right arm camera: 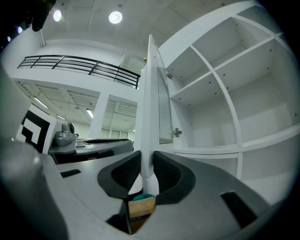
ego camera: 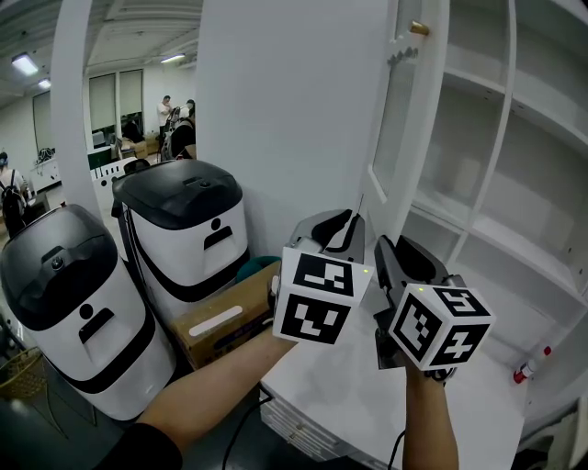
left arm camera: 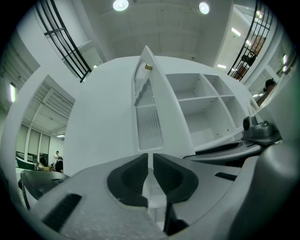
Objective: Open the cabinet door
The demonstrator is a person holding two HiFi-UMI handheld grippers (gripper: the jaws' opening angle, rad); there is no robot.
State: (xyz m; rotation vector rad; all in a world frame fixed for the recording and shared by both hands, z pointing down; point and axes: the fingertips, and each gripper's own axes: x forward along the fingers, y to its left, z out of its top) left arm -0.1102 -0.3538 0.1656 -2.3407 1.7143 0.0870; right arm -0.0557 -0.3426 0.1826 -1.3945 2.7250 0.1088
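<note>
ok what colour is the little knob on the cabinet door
Gold knob on the white cabinet door; clearest in the head view.

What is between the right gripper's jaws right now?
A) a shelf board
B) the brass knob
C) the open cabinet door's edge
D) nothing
C: the right gripper view shows the cabinet door standing edge-on between the pads of the right gripper.

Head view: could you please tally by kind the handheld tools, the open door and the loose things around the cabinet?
Tools: 2, the left tool and the right tool
White bins with black lids: 2
Cardboard box: 1
Cabinet door: 1
Red-capped marker: 1
Total: 7
</note>
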